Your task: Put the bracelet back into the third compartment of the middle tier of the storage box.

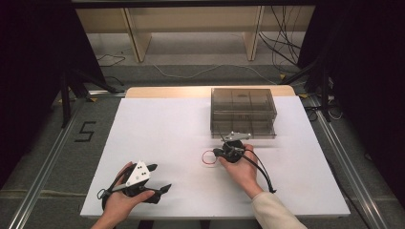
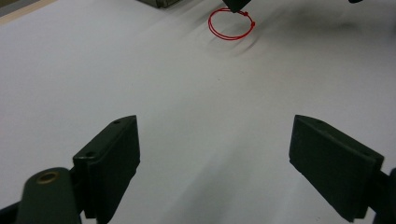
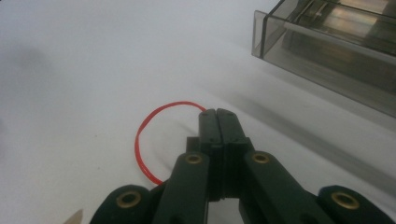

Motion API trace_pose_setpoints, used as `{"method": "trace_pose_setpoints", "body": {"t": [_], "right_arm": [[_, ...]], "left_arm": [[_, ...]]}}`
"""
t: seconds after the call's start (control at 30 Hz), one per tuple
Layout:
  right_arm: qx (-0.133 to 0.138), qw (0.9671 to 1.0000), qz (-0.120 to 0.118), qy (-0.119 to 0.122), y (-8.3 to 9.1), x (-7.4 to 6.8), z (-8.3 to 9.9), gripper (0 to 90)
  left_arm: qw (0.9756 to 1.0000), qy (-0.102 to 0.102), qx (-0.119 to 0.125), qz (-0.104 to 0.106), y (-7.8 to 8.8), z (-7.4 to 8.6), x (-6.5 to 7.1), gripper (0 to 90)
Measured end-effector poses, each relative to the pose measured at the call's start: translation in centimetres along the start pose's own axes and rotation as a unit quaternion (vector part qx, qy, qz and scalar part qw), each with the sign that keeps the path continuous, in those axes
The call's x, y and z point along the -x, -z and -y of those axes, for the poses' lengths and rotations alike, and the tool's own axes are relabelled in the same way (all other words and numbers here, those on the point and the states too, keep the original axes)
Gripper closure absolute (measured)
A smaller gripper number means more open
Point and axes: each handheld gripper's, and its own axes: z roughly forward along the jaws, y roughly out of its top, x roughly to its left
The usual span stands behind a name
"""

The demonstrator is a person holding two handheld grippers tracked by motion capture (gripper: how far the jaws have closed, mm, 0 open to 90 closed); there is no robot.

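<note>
High view: fixed above near table edge, facing forward and down, far off. Gripper views: low over the white table (image 1: 157,124), close. All three share the red loop (image 1: 208,157) and smoky box (image 1: 243,112).

The left hand (image 1: 125,193) is gripping the left gripper (image 1: 160,179) low and level, its two black jaws standing wide apart with nothing between them, as the left gripper view is showing. The right hand (image 1: 243,169), reaching forward on an outstretched forearm in a pale sleeve (image 1: 274,212), is holding the right gripper (image 1: 216,152) with its jaws pressed flat together and pointing left of the hand.
</note>
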Motion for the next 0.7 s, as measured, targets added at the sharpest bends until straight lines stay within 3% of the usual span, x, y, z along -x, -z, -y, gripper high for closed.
{"method": "trace_pose_setpoints", "body": {"t": [0.7], "right_arm": [[0.017,0.9998,-0.002,-0.01,1.7,0.1,-0.6,90.0]], "left_arm": [[1.0,0.0,0.002,-0.001,0.0,0.0,0.0,16.2]]}}
